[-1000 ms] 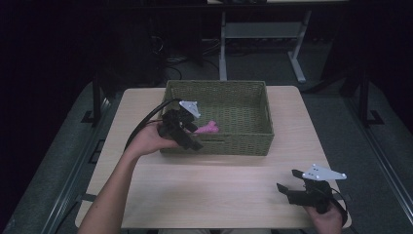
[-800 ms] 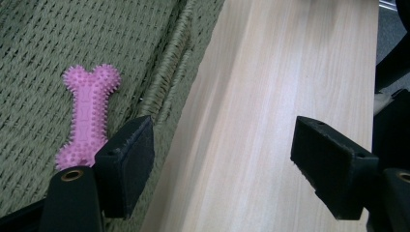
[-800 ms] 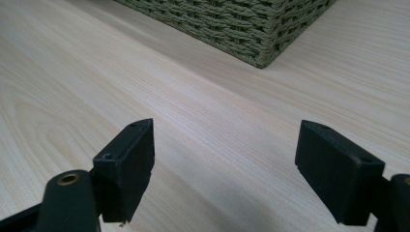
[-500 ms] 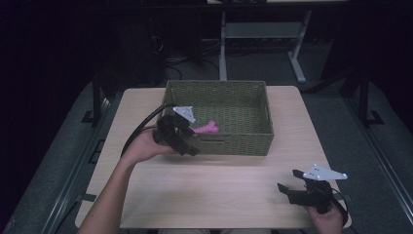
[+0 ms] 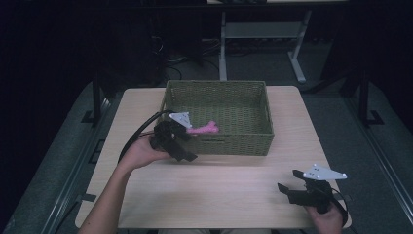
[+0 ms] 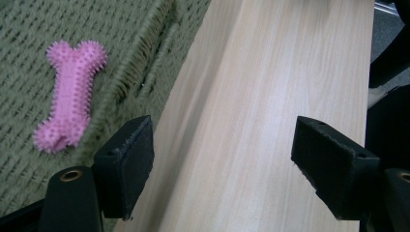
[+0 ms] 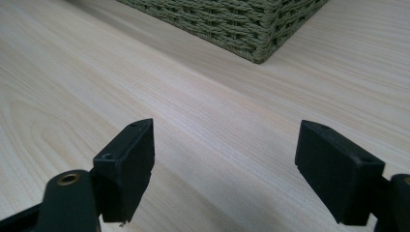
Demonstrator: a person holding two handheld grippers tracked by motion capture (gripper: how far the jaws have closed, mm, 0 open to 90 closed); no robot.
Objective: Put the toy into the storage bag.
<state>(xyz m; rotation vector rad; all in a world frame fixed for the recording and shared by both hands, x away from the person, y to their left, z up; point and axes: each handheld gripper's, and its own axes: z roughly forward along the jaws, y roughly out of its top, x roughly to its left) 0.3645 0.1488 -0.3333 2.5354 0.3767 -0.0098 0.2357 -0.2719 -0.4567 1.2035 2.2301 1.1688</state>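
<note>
A pink spiky bone toy (image 5: 203, 129) lies on the floor of the green woven basket (image 5: 216, 84), close to its front wall. In the left gripper view the bone (image 6: 71, 108) rests flat, just inside the basket's rim (image 6: 145, 67). My left gripper (image 5: 187, 145) hovers at the basket's front left corner, open and holding nothing (image 6: 222, 159). At the table's near right corner my right gripper (image 5: 288, 181) is open over bare wood (image 7: 225, 164), with nothing between its fingers.
The basket stands at the back middle of the light wooden table (image 5: 219, 195). Its near corner (image 7: 232, 24) shows ahead of the right gripper. A dark floor, cables and a metal stand (image 5: 263, 34) lie beyond the table.
My left gripper has drawn back from the bone, moving left and toward the person across the basket's front wall. The bone stays in the basket. The right gripper has not moved.
</note>
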